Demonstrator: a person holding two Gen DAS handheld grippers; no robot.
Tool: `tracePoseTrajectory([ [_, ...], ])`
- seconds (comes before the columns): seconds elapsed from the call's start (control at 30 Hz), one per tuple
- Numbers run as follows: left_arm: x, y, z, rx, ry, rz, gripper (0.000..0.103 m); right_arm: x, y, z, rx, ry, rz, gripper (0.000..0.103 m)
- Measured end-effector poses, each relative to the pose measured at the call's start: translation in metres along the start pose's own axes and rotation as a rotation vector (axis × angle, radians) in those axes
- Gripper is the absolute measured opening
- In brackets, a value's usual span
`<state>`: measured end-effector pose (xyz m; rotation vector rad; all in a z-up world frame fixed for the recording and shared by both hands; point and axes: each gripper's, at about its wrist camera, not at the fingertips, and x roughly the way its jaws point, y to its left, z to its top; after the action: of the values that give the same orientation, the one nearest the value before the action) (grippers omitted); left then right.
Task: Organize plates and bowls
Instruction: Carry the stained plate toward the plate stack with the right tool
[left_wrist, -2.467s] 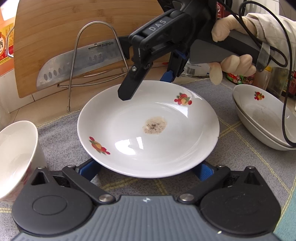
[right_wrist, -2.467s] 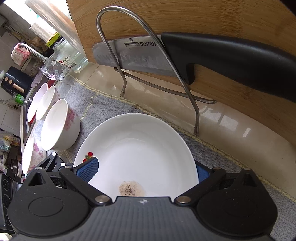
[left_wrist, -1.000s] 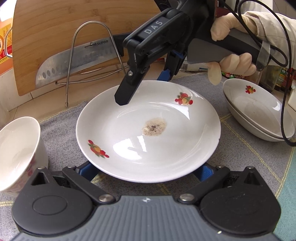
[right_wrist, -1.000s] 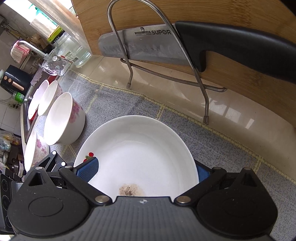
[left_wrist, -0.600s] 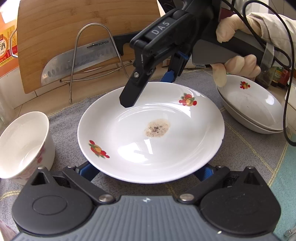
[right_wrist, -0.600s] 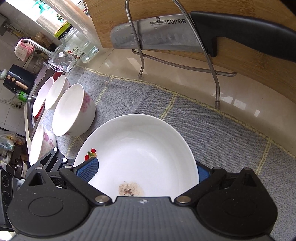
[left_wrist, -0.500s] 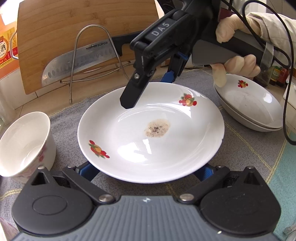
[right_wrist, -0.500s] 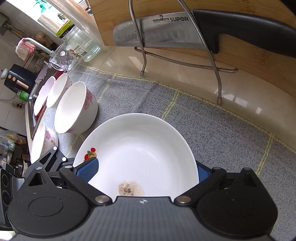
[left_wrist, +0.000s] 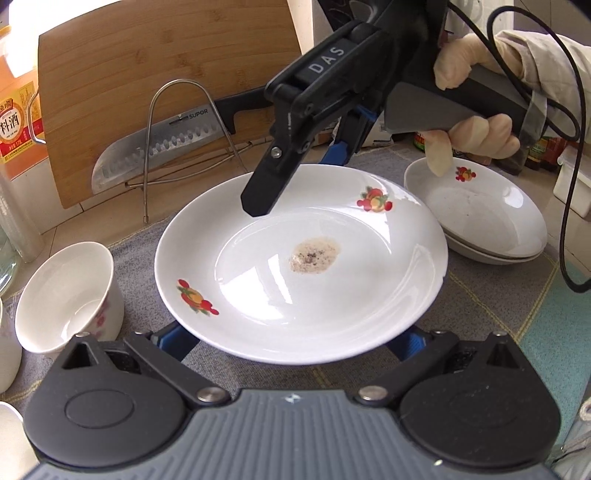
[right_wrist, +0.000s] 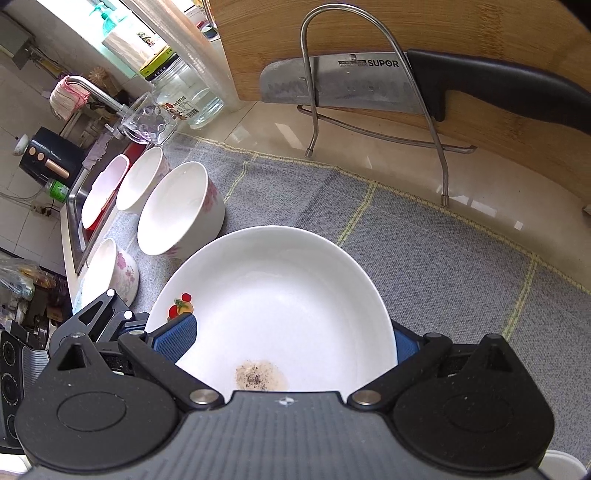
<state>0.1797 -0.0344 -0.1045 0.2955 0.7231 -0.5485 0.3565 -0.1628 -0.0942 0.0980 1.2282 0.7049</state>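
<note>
A white plate (left_wrist: 295, 266) with fruit decals and a brown stain in its middle hangs above the grey mat. My left gripper (left_wrist: 293, 338) is open, with both blue pads spread beneath the plate's near rim. My right gripper (left_wrist: 297, 179), held by a gloved hand, grips the far rim with one finger over the plate and one under it. In the right wrist view the plate (right_wrist: 280, 295) slants between the jaws of my right gripper (right_wrist: 290, 338). My left gripper (right_wrist: 107, 310) shows at the plate's left edge. Two stacked matching plates (left_wrist: 476, 221) sit to the right.
A wire rack (left_wrist: 177, 122) holding a cleaver (left_wrist: 159, 147) stands against a wooden board (left_wrist: 166, 74) at the back. Several flowered bowls (right_wrist: 181, 210) line the mat's left side, near the sink edge (right_wrist: 74, 206). One bowl (left_wrist: 66, 295) is close to my left gripper. Bottles stand at the far left.
Both grippers have carried the plate away from the knife rack, and it sits the same way in both. The stacked plates on the right have come further into the left wrist view.
</note>
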Motion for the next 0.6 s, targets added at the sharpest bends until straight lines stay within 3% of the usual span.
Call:
tracePoseTrajectory([
  [0.6,-0.029,-0.039,0.002,0.051,-0.015,-0.019,0.102,-0.041,0.012,-0.043,0.001,-0.06,-0.025,0.103],
])
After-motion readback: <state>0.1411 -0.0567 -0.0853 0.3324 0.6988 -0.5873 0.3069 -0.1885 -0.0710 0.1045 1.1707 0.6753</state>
